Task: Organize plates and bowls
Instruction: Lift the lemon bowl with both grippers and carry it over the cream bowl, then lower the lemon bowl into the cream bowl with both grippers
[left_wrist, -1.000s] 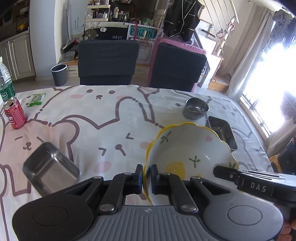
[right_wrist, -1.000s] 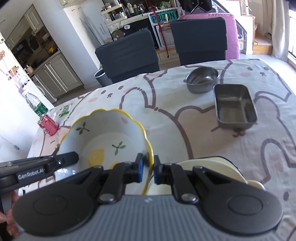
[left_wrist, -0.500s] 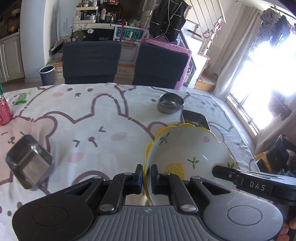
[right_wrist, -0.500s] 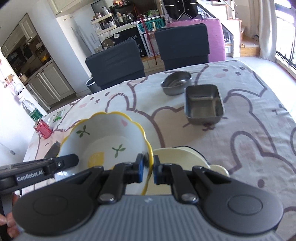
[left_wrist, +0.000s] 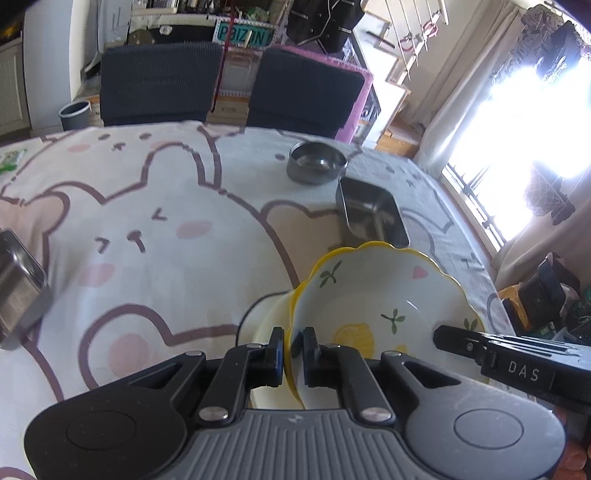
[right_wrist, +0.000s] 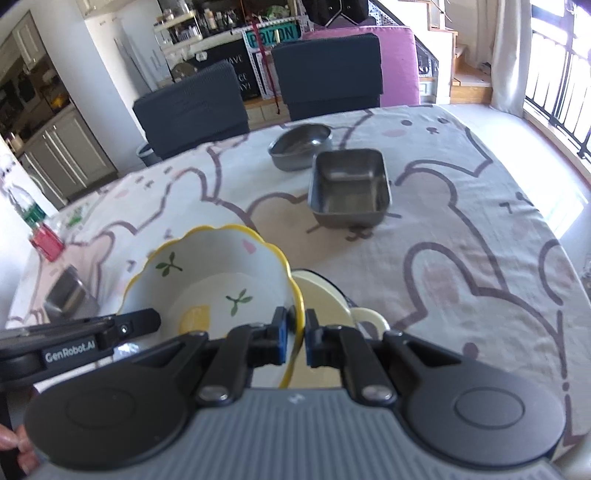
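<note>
A white bowl with a wavy yellow rim and lemon print (left_wrist: 384, 295) (right_wrist: 210, 280) is held between both grippers. My left gripper (left_wrist: 293, 350) is shut on its left rim. My right gripper (right_wrist: 294, 332) is shut on its right rim. The bowl sits low over a cream plate (right_wrist: 321, 299) (left_wrist: 271, 325) on the table, and I cannot tell whether they touch. A cream cup handle (right_wrist: 369, 319) shows beside the plate.
A round steel bowl (left_wrist: 317, 162) (right_wrist: 301, 146) and a rectangular steel tray (left_wrist: 371, 216) (right_wrist: 349, 188) stand farther back. Another steel tray (left_wrist: 18, 280) (right_wrist: 68, 295) lies at the left. A red can (right_wrist: 46, 243) and a bottle (right_wrist: 27, 206) stand at the far left edge. Two dark chairs (right_wrist: 325, 70) stand behind the table.
Both grippers carried the bowl to the right and down over the cream plate. The left steel tray has slid toward the left edge of the left wrist view.
</note>
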